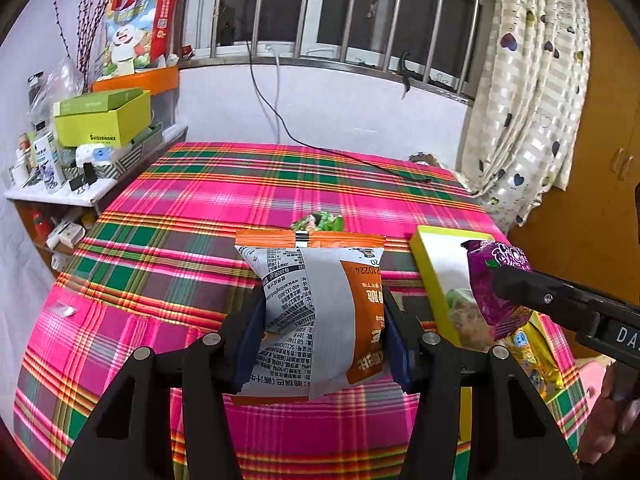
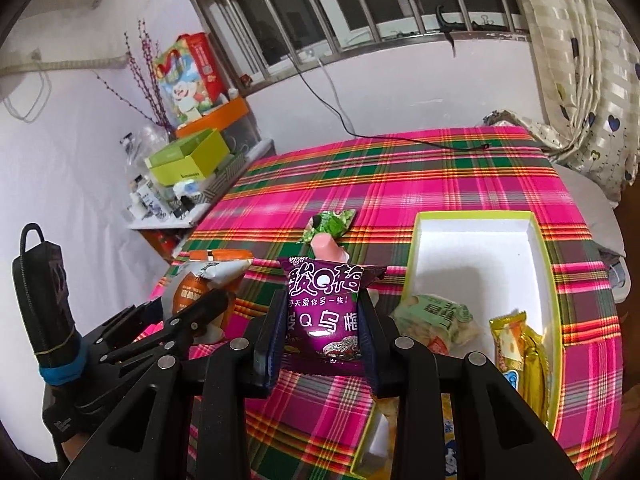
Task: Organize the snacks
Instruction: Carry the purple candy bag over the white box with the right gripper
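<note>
My left gripper point(image 1: 322, 324) is shut on an orange and white snack packet point(image 1: 320, 304), held above the plaid tablecloth point(image 1: 200, 208). It also shows at the left of the right wrist view point(image 2: 208, 284). My right gripper point(image 2: 324, 324) is shut on a purple snack packet point(image 2: 324, 312), held just left of the yellow-rimmed white box point(image 2: 476, 248); the packet also shows in the left wrist view point(image 1: 500, 284). Inside the box lie a pale green packet point(image 2: 440, 318) and yellow packets point(image 2: 520, 348). A green packet point(image 2: 330, 222) and a pink snack point(image 2: 330, 246) lie on the cloth.
A cluttered side shelf point(image 1: 60, 192) with green boxes point(image 1: 104, 120) and bottles stands at the left. A black cable point(image 1: 360, 160) runs over the far part of the table. A curtain point(image 1: 532, 100) hangs at the right, a barred window behind.
</note>
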A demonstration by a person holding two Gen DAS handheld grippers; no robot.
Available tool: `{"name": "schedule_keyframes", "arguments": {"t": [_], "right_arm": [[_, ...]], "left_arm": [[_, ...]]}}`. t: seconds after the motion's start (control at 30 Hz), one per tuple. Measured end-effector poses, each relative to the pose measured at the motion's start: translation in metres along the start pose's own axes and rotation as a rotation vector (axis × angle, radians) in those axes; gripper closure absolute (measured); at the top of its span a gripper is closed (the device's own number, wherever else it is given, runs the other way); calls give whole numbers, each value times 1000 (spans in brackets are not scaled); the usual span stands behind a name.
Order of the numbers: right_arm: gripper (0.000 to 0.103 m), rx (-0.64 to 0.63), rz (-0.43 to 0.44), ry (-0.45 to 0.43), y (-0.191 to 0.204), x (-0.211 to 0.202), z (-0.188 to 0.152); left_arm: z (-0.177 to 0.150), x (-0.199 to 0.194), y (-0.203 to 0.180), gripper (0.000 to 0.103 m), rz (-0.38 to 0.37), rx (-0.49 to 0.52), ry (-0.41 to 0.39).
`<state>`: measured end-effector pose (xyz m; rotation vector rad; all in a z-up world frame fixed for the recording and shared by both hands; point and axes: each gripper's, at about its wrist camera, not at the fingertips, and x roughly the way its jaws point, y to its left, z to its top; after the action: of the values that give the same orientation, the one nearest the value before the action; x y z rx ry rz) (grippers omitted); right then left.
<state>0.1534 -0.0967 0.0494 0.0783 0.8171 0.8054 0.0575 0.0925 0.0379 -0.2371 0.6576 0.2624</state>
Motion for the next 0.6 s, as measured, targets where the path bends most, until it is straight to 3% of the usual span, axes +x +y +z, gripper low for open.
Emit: {"name": "schedule_keyframes", "arguments": {"t": [0.37,0.6], "right_arm": [[73,33,-12,-16,-21,-13,-4],[73,75,-38,-26,-42,-19,-5]], "left_arm": [[-2,-1,-16,49,-34,8,12],[-3,6,-14,49,-174,-53,54]]}}
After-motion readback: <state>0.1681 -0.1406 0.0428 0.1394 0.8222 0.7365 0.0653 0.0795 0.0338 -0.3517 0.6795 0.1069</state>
